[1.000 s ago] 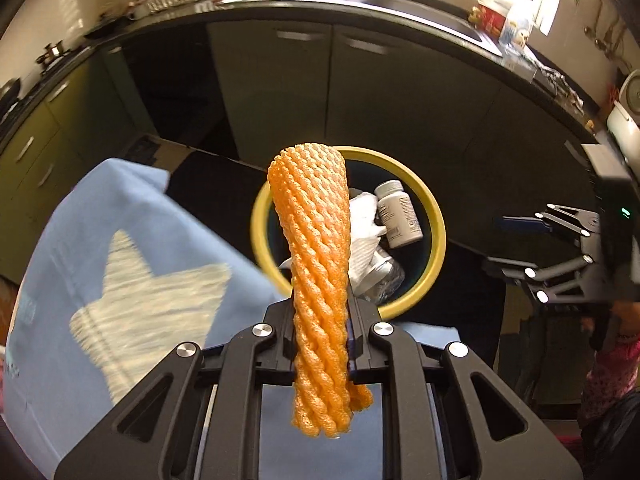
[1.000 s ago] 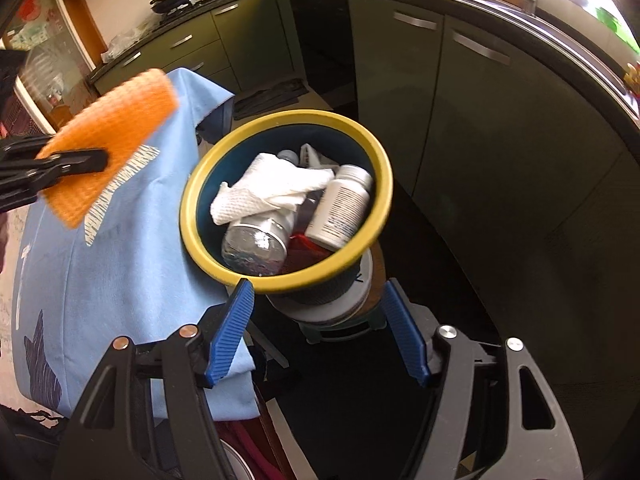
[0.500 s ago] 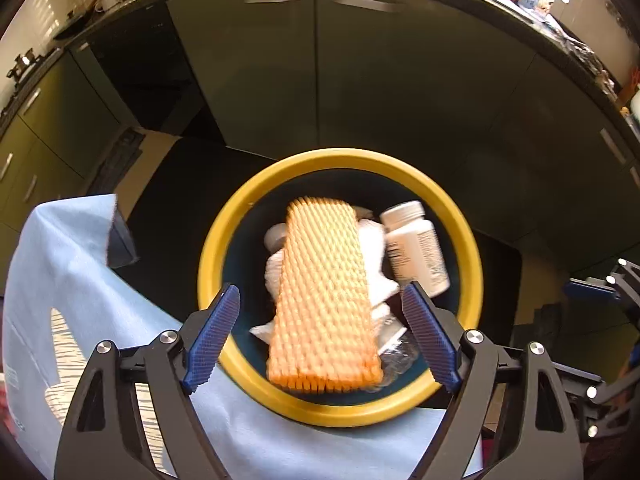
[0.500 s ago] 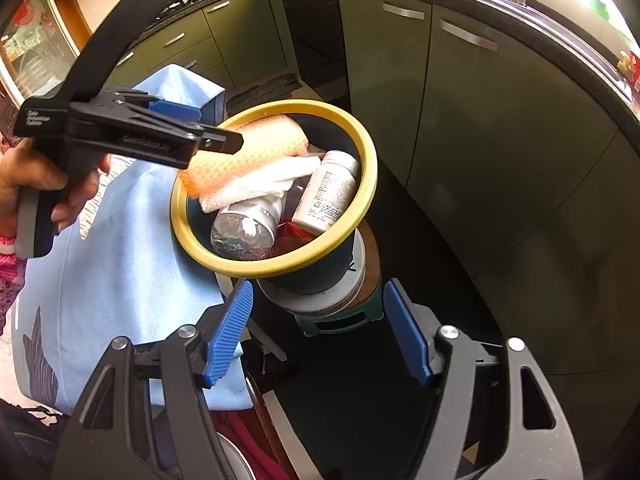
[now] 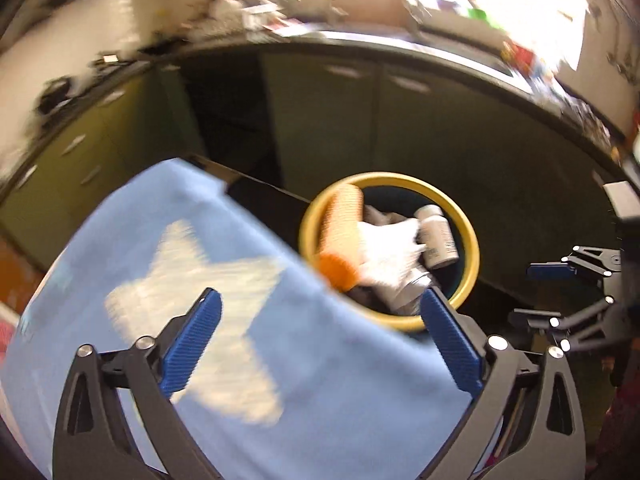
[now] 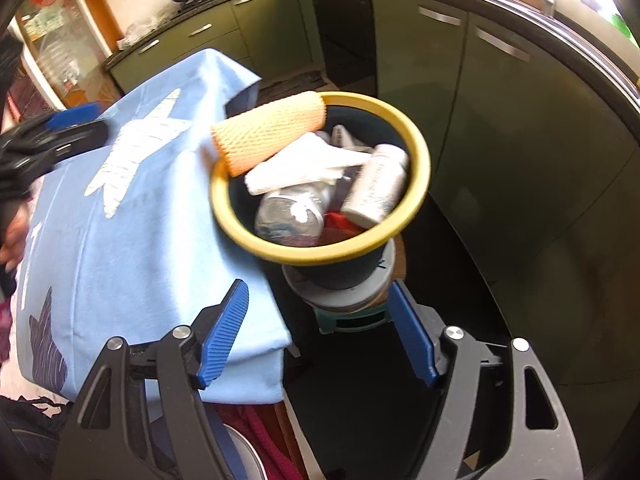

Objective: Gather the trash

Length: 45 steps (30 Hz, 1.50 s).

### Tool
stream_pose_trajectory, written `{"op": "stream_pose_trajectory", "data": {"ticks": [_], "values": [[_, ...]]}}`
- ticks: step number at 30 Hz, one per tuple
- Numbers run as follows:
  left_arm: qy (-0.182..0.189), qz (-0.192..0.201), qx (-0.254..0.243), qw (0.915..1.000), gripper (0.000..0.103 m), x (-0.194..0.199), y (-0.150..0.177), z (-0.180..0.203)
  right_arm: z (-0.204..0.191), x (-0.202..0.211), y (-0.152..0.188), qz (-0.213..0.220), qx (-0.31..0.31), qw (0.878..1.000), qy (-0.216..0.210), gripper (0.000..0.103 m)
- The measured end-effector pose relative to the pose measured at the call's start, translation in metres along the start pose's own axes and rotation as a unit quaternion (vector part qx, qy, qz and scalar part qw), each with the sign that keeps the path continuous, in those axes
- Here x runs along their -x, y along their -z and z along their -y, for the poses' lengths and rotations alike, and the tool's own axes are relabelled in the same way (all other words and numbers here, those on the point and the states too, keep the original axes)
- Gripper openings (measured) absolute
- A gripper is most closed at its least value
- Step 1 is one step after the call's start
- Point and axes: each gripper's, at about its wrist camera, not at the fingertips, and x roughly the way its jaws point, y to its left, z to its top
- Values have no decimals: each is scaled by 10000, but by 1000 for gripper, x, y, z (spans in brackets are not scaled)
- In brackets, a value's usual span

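Note:
A dark bin with a yellow rim [image 5: 473,248] [image 6: 421,168] holds trash. An orange foam net [image 5: 342,226] [image 6: 268,134] lies in it, leaning over the near rim. Beside it lie a white cloth [image 6: 300,166], a white pill bottle [image 5: 438,240] [image 6: 376,188] and a clear plastic bottle [image 6: 292,212]. My left gripper [image 5: 320,344] [image 6: 52,132] hangs above the blue cloth, left of the bin, its jaws opening wide with nothing between them. My right gripper [image 6: 318,336] [image 5: 560,300] hovers just in front of the bin's base, jaws opening a little, empty.
A light blue cloth with a white star [image 5: 200,292] [image 6: 132,200] covers the surface left of the bin. The bin stands on a white tub [image 6: 344,296]. Dark green kitchen cabinets [image 6: 500,120] curve behind, under a cluttered counter [image 5: 360,40]. The left wrist view is blurred.
My left gripper carried the orange foam net over the bin, opened and let it go. The net now rests in the bin, and that gripper has pulled back over the blue cloth.

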Motion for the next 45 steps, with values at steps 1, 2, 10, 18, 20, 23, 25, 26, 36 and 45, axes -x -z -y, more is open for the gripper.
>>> {"op": "stream_pose_trajectory", "data": {"ticks": [1, 2, 10, 18, 20, 23, 25, 26, 36, 45], "values": [[-85, 104, 121, 9998, 98, 13, 12, -7, -4, 0, 1, 13, 36, 10000, -38, 69], [-239, 223, 277, 9991, 98, 31, 29, -17, -12, 1, 2, 26, 107, 9999, -92, 70], [-1462, 812, 1486, 9747, 98, 134, 142, -78, -68, 11, 13, 156, 675, 9974, -220, 94], [-2032, 1010, 2350, 9451, 98, 204, 229, -102, -120, 30, 29, 431, 1156, 9921, -212, 96], [-2168, 1075, 2387, 9404, 98, 218, 240, -101, -131, 41, 34, 600, 1280, 9898, -172, 96], [-2167, 1277, 2406, 9375, 98, 245, 253, -94, -143, 65, 40, 955, 1347, 9861, -211, 96], [-2145, 1373, 2389, 9371, 98, 258, 256, -90, -149, 84, 45, 1241, 1381, 9823, -233, 96], [-2151, 1405, 2366, 9370, 98, 264, 257, -87, -151, 92, 47, 1366, 1383, 9806, -232, 96], [-2239, 1756, 2319, 9302, 98, 291, 247, -74, -148, 147, 55, 2491, 944, 9639, -35, 96], [-2310, 1692, 2441, 9265, 98, 288, 257, -75, -149, 151, 58, 2548, 985, 9620, 54, 96]]}}
